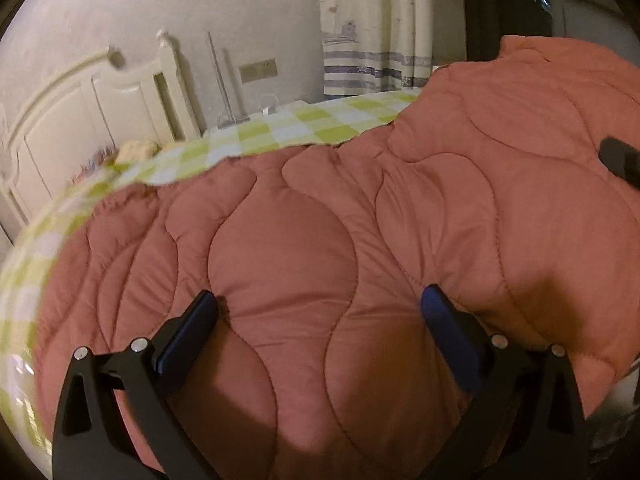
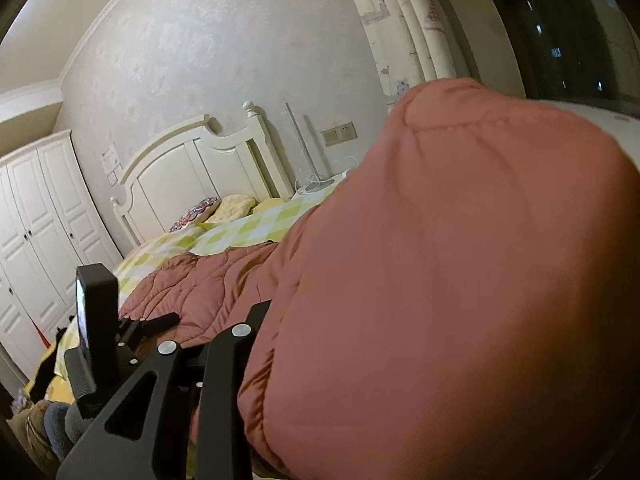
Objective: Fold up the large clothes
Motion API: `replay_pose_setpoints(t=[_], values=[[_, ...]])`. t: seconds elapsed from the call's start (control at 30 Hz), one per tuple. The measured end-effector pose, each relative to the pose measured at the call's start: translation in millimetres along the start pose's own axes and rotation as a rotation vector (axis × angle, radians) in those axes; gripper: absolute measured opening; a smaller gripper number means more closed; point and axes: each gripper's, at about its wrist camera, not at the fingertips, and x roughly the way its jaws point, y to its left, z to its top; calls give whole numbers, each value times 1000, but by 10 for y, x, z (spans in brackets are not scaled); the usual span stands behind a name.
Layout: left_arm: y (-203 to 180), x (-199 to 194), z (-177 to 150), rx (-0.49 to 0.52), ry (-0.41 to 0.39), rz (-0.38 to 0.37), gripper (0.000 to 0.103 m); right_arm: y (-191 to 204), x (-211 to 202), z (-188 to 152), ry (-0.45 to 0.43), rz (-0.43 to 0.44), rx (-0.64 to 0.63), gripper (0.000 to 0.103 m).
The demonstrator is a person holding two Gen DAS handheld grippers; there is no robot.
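Bed [image 1: 280, 124] w/ quilt [image 1: 320, 220] half-folded; left hand-held gripper [image 1: 320, 312] spread, right hand-held gripper [image 2: 280, 360] pinching lifted quilt edge; more folds left.

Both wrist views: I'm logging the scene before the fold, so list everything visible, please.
quilted garment: one, rust pink, spread on the bed, one part bunched against the right gripper
checked sheet: one, green-white, covering the bed
headboard: one, cream, at the wall
pillows: two, by the headboard
wardrobe: one, white, left
curtain: one, pale, striped
left gripper: black, blue pads, open above the garment
right gripper: black, fingertips hidden by the garment
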Motion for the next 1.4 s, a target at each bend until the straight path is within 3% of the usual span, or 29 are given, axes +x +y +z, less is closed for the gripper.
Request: replay_pose_setpoints(t=[0.53,0.6,0.67,0.73,0.8,0.87,0.97,1.03,1.13,1.23,1.33,1.4], values=[[165,-48,-55,-54,-10,-86,101,479,51,171,-2,-144,-115,37],[259,-185,-51,-73,-13,-130,98,513,52,170,-3,-168,-131,37],[465,-468,-18,-123,-79,-185,98,533,66,172,0,-193,-151,37],[753,-741,13,-167,-169,-155,99,528,79,168,2,-213,-169,37],[1212,-885,29,-262,-212,-74,100,531,84,151,2,-230,-186,37],[1719,-782,-11,-381,-158,20,100,576,106,154,-1,-255,-217,37],[2143,-419,-157,-468,-26,47,98,751,92,113,-11,-307,-289,37],[2252,-217,-285,-498,20,39,95,948,107,84,-17,-356,-373,37],[2290,-21,-470,-587,36,-108,94,1308,171,38,-30,-418,-539,37],[2246,-19,-443,-579,16,-133,93,1862,372,-66,-33,-460,-789,37],[2169,-34,-434,-552,26,-136,93,2418,660,-341,-38,-449,-1017,38],[2240,-152,-541,-595,17,-144,93,2736,938,-630,-29,-427,-1165,38]])
